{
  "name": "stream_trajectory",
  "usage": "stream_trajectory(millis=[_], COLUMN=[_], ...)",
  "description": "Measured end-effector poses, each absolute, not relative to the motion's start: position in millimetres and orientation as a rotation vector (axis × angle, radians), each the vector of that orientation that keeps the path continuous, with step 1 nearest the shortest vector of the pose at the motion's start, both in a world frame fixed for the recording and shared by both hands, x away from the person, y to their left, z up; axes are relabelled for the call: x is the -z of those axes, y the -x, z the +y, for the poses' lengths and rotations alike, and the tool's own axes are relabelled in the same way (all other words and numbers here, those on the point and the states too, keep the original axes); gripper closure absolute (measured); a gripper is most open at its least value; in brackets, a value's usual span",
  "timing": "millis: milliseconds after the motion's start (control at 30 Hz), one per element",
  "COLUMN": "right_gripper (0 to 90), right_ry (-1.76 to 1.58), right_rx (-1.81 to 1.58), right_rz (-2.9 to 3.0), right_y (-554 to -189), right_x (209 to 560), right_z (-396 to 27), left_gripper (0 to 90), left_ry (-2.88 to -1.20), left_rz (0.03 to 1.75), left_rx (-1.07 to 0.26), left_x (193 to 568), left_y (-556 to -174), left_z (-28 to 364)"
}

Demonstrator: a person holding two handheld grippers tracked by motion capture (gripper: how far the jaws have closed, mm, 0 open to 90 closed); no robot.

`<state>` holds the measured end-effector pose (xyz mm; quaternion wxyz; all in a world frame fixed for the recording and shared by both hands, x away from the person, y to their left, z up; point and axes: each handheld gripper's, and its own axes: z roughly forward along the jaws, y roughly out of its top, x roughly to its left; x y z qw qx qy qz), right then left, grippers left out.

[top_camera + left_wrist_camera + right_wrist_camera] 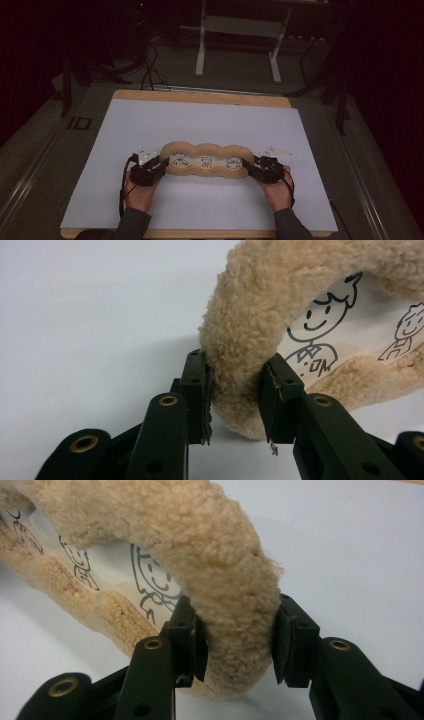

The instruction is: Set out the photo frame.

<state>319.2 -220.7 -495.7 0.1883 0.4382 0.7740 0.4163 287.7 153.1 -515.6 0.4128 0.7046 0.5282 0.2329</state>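
Note:
A long tan fleecy frame with three rounded windows, each showing a cartoon figure, lies across the white mat. My left gripper holds its left end: in the left gripper view both pads press on the fleecy rim, with the gripper around it. At the other end, my right gripper grips the rim in the same way. In the right gripper view the fleece sits pinched between the two black jaws of the gripper. Both hands rest low on the mat near its front half.
The white mat covers a wooden table. Dark floor surrounds it, with cables at the back left and the white legs of another desk beyond the far edge.

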Motion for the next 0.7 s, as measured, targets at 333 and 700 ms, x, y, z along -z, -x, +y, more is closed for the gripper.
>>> stream_trajectory(millis=[333, 700], right_gripper=[58.5, 57.2], right_ry=[-1.246, -1.255], right_rx=[-1.189, -1.196], right_rz=[2.18, 2.186], right_y=[-318.6, -318.3], right_x=[496.6, 496.7], right_z=[-222.0, -222.4], left_gripper=[68.6, 68.3], left_ry=[-1.773, -1.767], left_rz=[1.326, 1.326], left_rx=[-0.57, -0.55], left_x=[515.3, 515.2], left_y=[-289.2, -290.9], left_z=[154.8, 156.7])
